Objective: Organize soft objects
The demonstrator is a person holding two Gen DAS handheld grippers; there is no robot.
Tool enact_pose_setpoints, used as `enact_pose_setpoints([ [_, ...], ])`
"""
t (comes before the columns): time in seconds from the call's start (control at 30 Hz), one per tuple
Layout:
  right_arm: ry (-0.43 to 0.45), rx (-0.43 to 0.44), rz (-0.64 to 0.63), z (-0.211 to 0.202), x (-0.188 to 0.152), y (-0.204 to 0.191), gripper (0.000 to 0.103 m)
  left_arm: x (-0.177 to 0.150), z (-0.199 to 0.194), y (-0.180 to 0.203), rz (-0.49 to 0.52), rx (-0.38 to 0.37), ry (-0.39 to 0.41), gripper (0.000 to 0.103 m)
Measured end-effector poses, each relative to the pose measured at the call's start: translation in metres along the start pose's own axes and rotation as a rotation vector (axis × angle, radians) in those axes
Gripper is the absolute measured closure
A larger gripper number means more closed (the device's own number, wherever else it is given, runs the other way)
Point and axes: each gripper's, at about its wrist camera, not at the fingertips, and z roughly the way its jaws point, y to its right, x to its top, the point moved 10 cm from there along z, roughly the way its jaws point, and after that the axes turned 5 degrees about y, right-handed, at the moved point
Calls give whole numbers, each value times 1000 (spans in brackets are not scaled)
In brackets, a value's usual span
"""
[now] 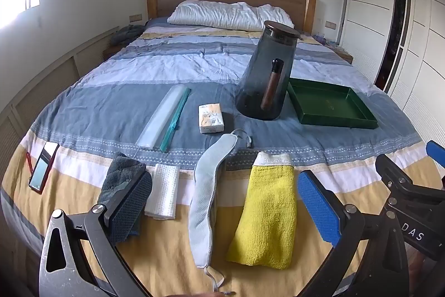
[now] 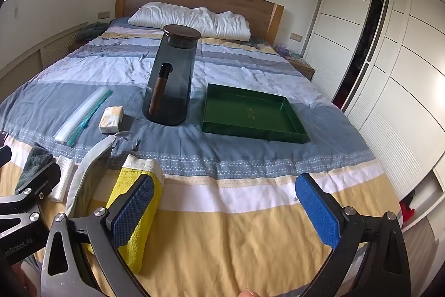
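Note:
Soft things lie in a row on the bed's near end: a dark grey towel (image 1: 119,177), a white waffle cloth (image 1: 164,194), a pale grey eye mask (image 1: 205,191) and a yellow cloth (image 1: 264,216). My left gripper (image 1: 225,208) hovers open above the eye mask and yellow cloth, touching nothing. My right gripper (image 2: 225,210) is open over bare bedspread, its left finger in front of the yellow cloth (image 2: 133,210). An empty green tray (image 2: 250,113) sits further back beside a smoky glass jug (image 2: 169,80).
A tissue pack (image 1: 210,118), a roll of clear bags with a teal slider (image 1: 164,117) and a red phone (image 1: 43,164) also lie on the striped bedspread (image 2: 236,235). A white pillow (image 1: 228,14) is by the wooden headboard. A white wardrobe (image 2: 389,60) stands on the right.

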Motion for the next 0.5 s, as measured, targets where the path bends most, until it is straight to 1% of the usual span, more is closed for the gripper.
enact_pose_setpoints([
  [0.2, 2, 2, 4, 0, 0, 0, 0, 1, 0, -1, -5, 1, 7, 1],
  [0.3, 2, 2, 5, 0, 0, 0, 0, 0, -2, -3, -8, 4, 23, 1],
  [0.5, 3, 4, 6, 0, 0, -1, 0, 3, -1, -15, -87, 13, 44, 1],
])
